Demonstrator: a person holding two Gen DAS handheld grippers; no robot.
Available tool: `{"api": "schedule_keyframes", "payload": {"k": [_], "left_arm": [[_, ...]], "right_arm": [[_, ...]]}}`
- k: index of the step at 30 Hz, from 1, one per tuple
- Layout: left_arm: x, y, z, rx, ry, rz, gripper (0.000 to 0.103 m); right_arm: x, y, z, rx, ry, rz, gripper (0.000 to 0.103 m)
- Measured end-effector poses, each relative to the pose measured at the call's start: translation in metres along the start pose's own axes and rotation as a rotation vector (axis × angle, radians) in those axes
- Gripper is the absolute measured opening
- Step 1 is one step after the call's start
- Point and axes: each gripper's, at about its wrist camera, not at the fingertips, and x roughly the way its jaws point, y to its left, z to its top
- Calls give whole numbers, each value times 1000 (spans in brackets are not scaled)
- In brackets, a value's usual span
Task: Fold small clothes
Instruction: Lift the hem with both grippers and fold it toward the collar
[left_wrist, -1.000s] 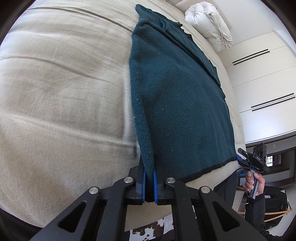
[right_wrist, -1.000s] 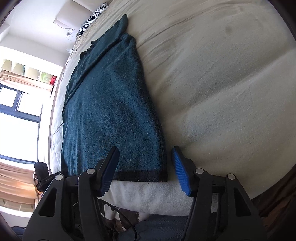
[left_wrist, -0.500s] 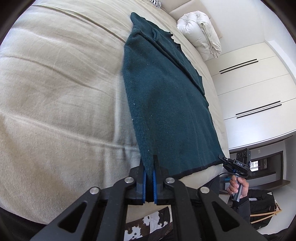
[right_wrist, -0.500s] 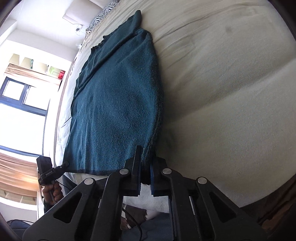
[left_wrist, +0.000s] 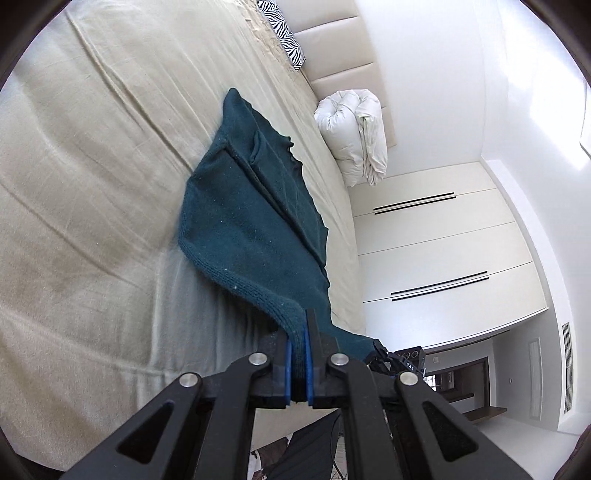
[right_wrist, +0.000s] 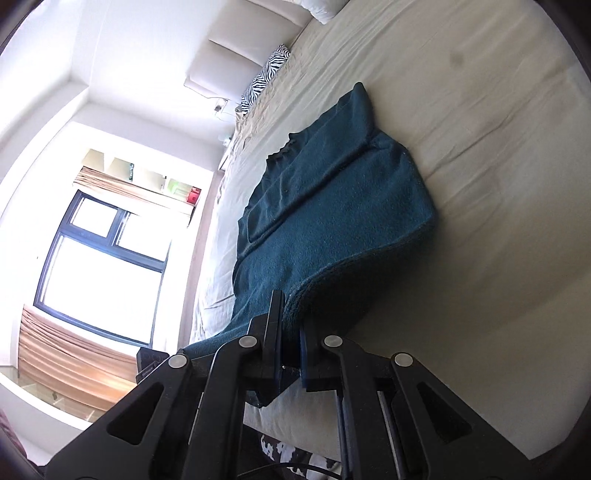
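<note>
- On the beige bed, the dark teal knitted sweater lies lengthwise, its far end flat, sleeves seemingly already folded in along the body.
- Left gripper: jaws clamped tight on one near hem corner, lifted off the sheet.
- Right gripper: jaws pinching the other near corner, hem raised into a hump.
- My read: side folds done; carrying the hem toward the far collar is under way, final flattening remains.
- White rolled duvet sits well apart.

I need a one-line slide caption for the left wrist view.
Left gripper pinches the hem corner of a dark teal knit sweater, lifting it off the beige bed.
</note>
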Motion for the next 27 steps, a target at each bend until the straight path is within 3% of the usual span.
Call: {"api": "schedule_keyframes", "payload": {"k": [6,11,16,27], "left_arm": [[10,6,26,-108,-40,-92,6],[19,10,53,-166,-77,-125,6],[34,9,82,-201,-101,-151,6],[84,5,160,-201,-127,-120,6]], "right_arm": [[8,-3,34,70,-80,53,5],[10,-13,68,121,-163,74,6],[26,-13,103,117,-193,76,6],[89,-18,170,76,-198,-14,6]]}}
